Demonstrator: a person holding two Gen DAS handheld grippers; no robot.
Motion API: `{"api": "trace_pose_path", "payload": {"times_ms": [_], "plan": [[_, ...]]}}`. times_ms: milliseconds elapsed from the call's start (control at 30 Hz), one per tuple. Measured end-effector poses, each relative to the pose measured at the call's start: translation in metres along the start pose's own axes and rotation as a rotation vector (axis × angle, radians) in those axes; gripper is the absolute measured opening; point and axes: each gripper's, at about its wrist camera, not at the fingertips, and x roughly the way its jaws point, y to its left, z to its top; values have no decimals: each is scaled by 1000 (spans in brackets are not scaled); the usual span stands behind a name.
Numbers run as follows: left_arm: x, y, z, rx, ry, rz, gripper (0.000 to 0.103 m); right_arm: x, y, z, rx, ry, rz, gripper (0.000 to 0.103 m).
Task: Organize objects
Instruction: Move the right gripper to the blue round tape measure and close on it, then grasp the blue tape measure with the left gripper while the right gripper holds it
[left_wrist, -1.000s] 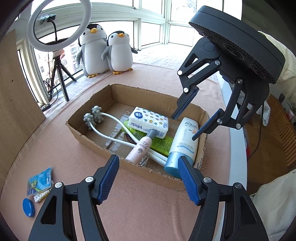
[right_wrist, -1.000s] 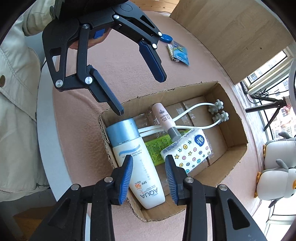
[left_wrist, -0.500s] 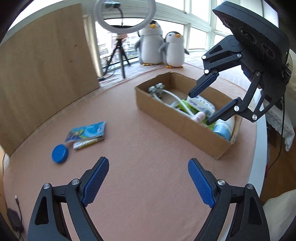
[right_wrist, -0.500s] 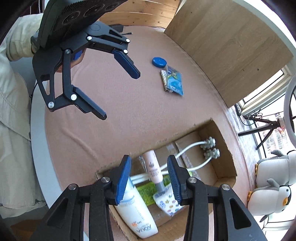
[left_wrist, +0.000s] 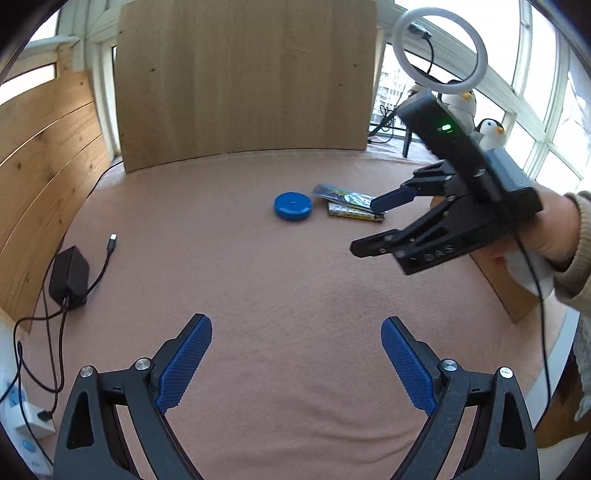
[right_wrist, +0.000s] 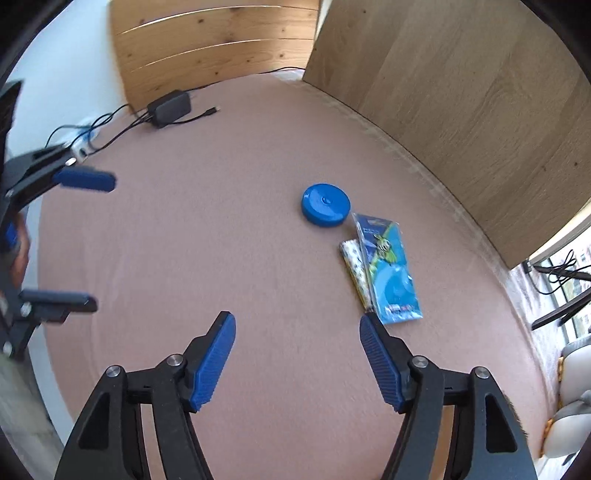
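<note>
A round blue lid (left_wrist: 293, 206) (right_wrist: 325, 204) lies on the pink table cloth. Beside it lies a blue packet (left_wrist: 343, 194) (right_wrist: 388, 273) on top of a narrow patterned packet (left_wrist: 354, 213) (right_wrist: 354, 267). My left gripper (left_wrist: 295, 363) is open and empty, well short of them; it also shows at the left edge of the right wrist view (right_wrist: 79, 240). My right gripper (right_wrist: 297, 358) is open and empty, just short of the packets; in the left wrist view (left_wrist: 369, 229) it hovers next to them.
A cardboard box corner (left_wrist: 511, 291) sits at the right behind the right hand. A black power adapter (left_wrist: 68, 275) (right_wrist: 169, 107) with cables lies at the table's left. An upright wooden board (left_wrist: 243, 81) (right_wrist: 461, 103) stands at the far edge. A ring light (left_wrist: 439, 55) and plush penguins (left_wrist: 489, 133) stand far right.
Both grippers have swung away from the cardboard box toward the blue lid and packets. The right gripper has opened wider. The box contents have left both views.
</note>
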Motion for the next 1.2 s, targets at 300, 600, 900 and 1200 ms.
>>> {"api": "trace_pose_path", "payload": {"times_ms": [300, 600, 900, 1200], "plan": [[-13, 29, -24, -49, 13, 47, 96, 63, -22, 26, 241, -48, -30, 73], [-11, 32, -30, -67, 23, 48, 96, 78, -32, 48, 268, -104, -44, 72], [-10, 44, -39, -83, 24, 54, 96, 70, -21, 45, 223, -104, 9, 44], [-7, 34, -53, 1, 43, -65, 96, 27, 76, -22, -179, -16, 217, 44]]}}
